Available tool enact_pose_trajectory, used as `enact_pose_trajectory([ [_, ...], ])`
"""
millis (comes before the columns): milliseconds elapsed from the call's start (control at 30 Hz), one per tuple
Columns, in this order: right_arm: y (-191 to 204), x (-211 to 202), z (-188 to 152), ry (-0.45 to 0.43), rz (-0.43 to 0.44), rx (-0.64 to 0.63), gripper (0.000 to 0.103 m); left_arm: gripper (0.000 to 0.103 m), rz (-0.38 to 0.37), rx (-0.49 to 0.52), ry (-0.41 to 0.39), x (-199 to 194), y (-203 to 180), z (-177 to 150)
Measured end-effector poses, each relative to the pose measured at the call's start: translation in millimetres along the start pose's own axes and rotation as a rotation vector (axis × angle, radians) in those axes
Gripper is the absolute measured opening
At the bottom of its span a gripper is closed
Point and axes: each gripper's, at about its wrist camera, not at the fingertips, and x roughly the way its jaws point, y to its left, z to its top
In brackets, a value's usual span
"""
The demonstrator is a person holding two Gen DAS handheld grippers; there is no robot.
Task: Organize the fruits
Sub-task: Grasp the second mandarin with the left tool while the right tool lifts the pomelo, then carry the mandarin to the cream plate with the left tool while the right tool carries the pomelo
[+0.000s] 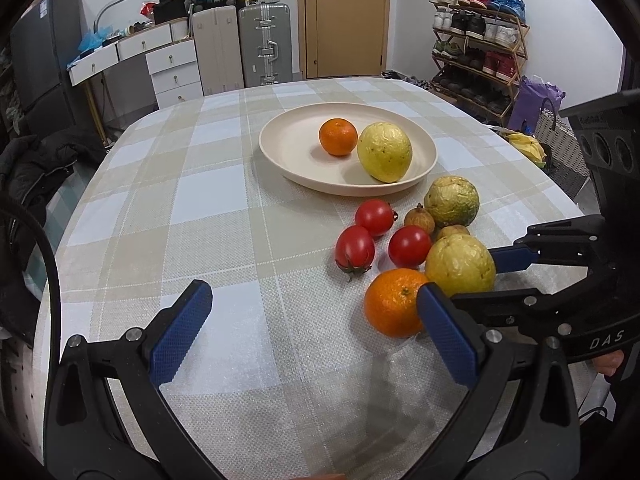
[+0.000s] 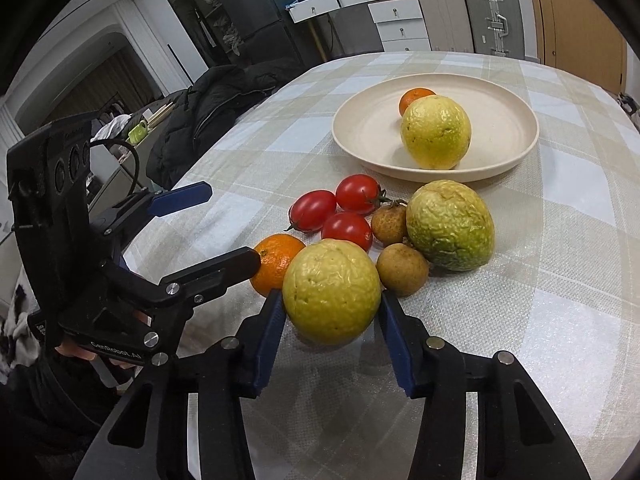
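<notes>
Two blue pads of the right gripper (image 2: 332, 320) flanked the nearest guava (image 2: 331, 291) off the plate's (image 2: 520, 152) near rim, best squeezed gently at its widest girth, while the left gripper (image 1: 316, 336) stood open beside the orange (image 1: 394, 302).

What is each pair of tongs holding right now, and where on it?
Right tongs straddle the near yellow-green guava at its widest sides; whether the pads press it cannot be told. Left tongs are open and hold nothing.
</notes>
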Motion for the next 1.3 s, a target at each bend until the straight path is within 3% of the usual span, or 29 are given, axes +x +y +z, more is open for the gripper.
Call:
enact_pose_trajectory([
  [333, -7, -36, 8, -0.112, 0.02, 0.018, 0.048, 0.102, -0.053, 0.007, 0.016, 2, -7, -3],
  [500, -11, -43, 11, -0.15, 0.013, 0.035, 0.048, 0.098, -0.119, 0.017, 0.042, 5, -18, -5],
  [767, -13, -48, 10, -0.163, 0.011, 0.042, 0.048, 0.061, -0.166, 0.023, 0.113, 21, -30, -10],
  [1000, -12, -49, 8, -0.164, 0.008, 0.042, 0.048, 0.048, -0.191, 0.024, 0.105, 22, -32, -11],
  [1067, -12, -49, 8, -0.165, 0.009, 0.044, 0.048, 0.039, -0.197, 0.024, 0.104, 21, -32, -11],
  [1300, -16, -49, 8, -0.164, 0.004, 0.052, 0.048, 0.039, -0.196, 0.027, 0.101, 19, -33, -12],
])
